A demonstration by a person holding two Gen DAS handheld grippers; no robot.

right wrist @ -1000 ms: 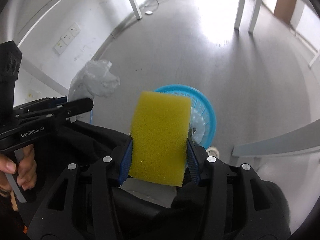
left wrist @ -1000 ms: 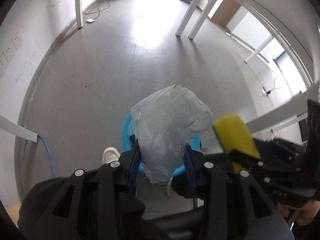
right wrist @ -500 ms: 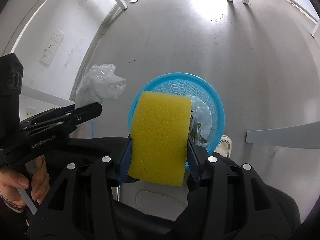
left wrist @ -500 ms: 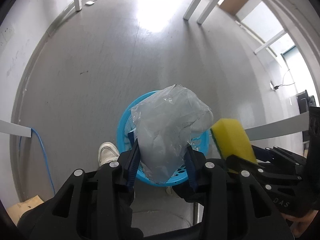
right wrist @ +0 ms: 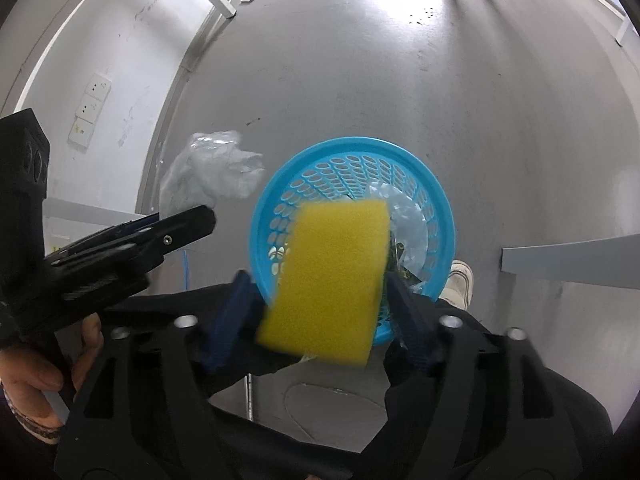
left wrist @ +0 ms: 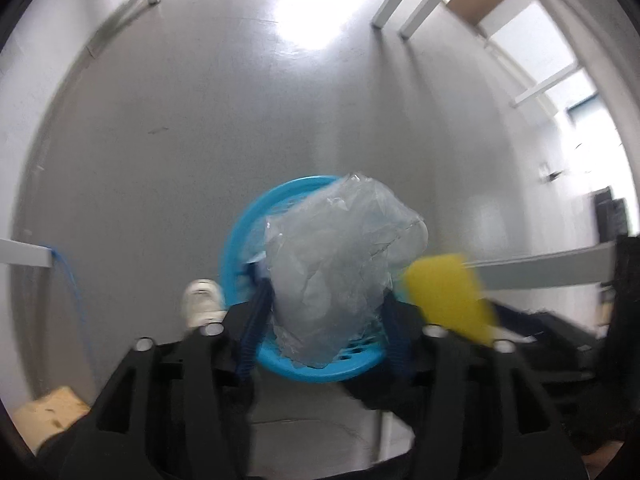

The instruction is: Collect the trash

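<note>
A round blue perforated basket (right wrist: 440, 216) stands on the grey floor, with clear plastic trash (right wrist: 408, 220) inside; it also shows in the left wrist view (left wrist: 240, 240). My left gripper (left wrist: 326, 320) is shut on a crumpled clear plastic bag (left wrist: 340, 264) above the basket's near side; the bag also shows in the right wrist view (right wrist: 212, 172). My right gripper (right wrist: 324, 308) has its jaws spread; the yellow sponge (right wrist: 336, 276) is blurred and tilted between them, over the basket. The sponge shows in the left wrist view (left wrist: 448, 292).
The person's white shoe (left wrist: 202, 300) stands by the basket. White table legs (left wrist: 400, 4) stand at the far side. A white table edge (right wrist: 572, 260) reaches in at the right. A blue cable (left wrist: 72, 292) runs along the left wall. A cardboard box (left wrist: 44, 412) sits at bottom left.
Both grippers have moved over the blue basket. The right jaws have spread apart and the sponge has tilted and blurred. The left still grips the plastic bag.
</note>
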